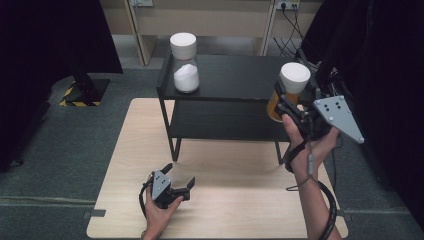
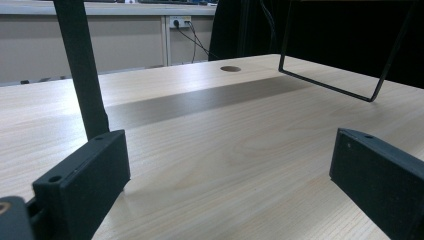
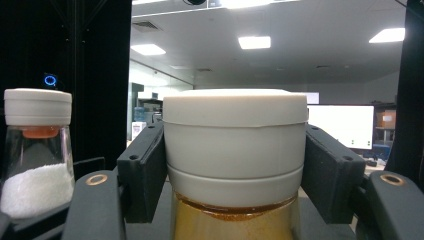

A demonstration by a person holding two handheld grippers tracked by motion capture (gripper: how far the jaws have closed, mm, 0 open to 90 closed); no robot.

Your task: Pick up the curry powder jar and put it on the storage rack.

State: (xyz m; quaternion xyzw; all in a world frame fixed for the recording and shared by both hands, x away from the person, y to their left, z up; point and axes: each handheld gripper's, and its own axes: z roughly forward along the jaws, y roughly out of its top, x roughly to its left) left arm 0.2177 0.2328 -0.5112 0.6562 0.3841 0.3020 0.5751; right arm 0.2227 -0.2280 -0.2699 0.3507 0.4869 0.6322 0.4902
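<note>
My right gripper [image 1: 285, 102] is shut on a jar of amber contents with a white lid [image 1: 294, 77], held in the air at the right end of the black shelf's top [image 1: 230, 75]. In the right gripper view both jaws press the sides of the white lid [image 3: 235, 145], with the amber contents [image 3: 235, 225] below. A second jar [image 1: 185, 62], white-lidded and part full of white grains, stands on the shelf top at its left; that jar [image 3: 35, 155] also shows at the left of the right gripper view. My left gripper [image 1: 179, 176] rests open on the wooden table [image 1: 225, 200], with nothing between its jaws.
The black two-level shelf stands on the far half of the table, with its thin legs [image 2: 82, 70] reaching the wood. A round cable hole [image 2: 230, 68] lies in the tabletop. Dark curtains hang at both sides, and a cable trails from my right gripper along the forearm.
</note>
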